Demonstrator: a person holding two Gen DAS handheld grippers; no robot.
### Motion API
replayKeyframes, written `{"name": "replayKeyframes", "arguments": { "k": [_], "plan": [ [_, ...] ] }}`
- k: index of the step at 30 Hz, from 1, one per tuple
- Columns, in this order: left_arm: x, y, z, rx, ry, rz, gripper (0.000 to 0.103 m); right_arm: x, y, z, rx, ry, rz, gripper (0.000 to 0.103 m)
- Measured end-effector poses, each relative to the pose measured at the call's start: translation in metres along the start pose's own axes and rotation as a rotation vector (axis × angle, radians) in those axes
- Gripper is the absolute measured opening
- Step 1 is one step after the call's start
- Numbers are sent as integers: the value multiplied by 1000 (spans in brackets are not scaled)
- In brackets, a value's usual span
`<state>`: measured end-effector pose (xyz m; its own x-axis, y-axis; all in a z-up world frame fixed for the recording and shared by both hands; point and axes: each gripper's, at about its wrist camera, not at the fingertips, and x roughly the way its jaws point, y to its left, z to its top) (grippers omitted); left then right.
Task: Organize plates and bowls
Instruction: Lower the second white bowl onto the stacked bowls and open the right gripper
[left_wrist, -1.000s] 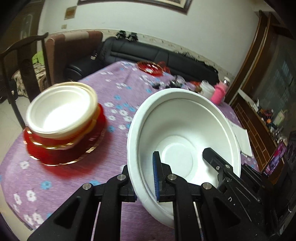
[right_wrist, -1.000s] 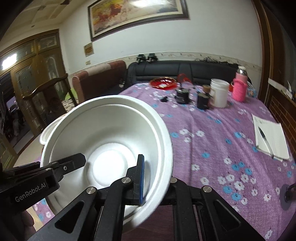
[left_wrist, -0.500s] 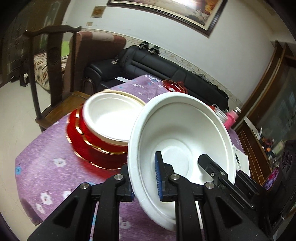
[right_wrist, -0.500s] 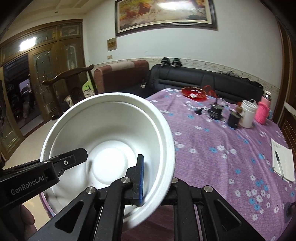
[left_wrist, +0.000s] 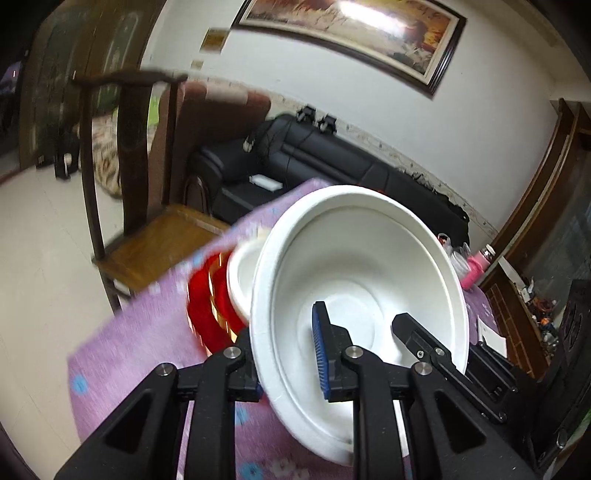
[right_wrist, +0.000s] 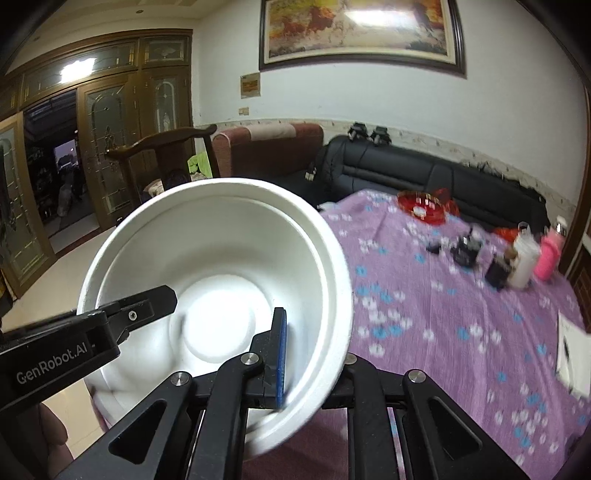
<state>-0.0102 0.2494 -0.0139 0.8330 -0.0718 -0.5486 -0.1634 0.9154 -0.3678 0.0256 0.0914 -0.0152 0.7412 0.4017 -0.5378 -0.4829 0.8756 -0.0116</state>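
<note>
A big white bowl (left_wrist: 354, 266) hangs tilted in the air, held by both grippers at opposite sides of its rim. My left gripper (left_wrist: 286, 362) has the rim wall between its jaws, blue pad inside; the jaws are opening a little, and the pads still look pressed on the wall. My right gripper (right_wrist: 314, 369) is shut on the far side of the same white bowl (right_wrist: 221, 258). Just left of the bowl, partly behind its rim, stands a stack of red gold-edged plates (left_wrist: 205, 310) with a smaller white bowl (left_wrist: 240, 280) on top, near the table's corner.
The table (right_wrist: 443, 314) wears a purple flowered cloth. On it are a red dish (right_wrist: 421, 206), dark small items (right_wrist: 465, 251), a white cup (right_wrist: 524, 262), a pink bottle (right_wrist: 550, 254) and a notepad (right_wrist: 572, 358). A wooden chair (left_wrist: 147, 251) stands by the corner, with a black sofa (left_wrist: 332, 166) behind.
Both grippers have carried the white bowl leftward and a little up. The red plate stack has come right beside the bowl and is now partly hidden behind its rim.
</note>
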Motion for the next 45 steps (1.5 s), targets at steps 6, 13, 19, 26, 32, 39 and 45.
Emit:
{"name": "replayKeyframes", "arguments": {
  "k": [6, 13, 19, 26, 32, 39, 45],
  "plan": [
    [10, -5, 43, 71, -66, 53, 20, 17, 0, 48, 1, 22, 45, 16],
    [57, 12, 45, 78, 15, 129, 20, 72, -1, 45, 67, 162, 74, 16],
    [87, 30, 39, 75, 84, 186, 21, 108, 1, 28, 88, 245, 94, 16],
    [94, 41, 38, 55, 92, 197, 45, 117, 0, 23, 112, 257, 100, 18],
    [94, 41, 38, 44, 83, 200, 55, 108, 5, 25, 58, 162, 10, 55],
    [91, 45, 36, 20, 76, 197, 58, 99, 9, 27, -14, 82, -64, 72],
    [71, 50, 33, -14, 30, 185, 71, 78, -3, 27, 46, 23, -50, 72]
  ]
}}
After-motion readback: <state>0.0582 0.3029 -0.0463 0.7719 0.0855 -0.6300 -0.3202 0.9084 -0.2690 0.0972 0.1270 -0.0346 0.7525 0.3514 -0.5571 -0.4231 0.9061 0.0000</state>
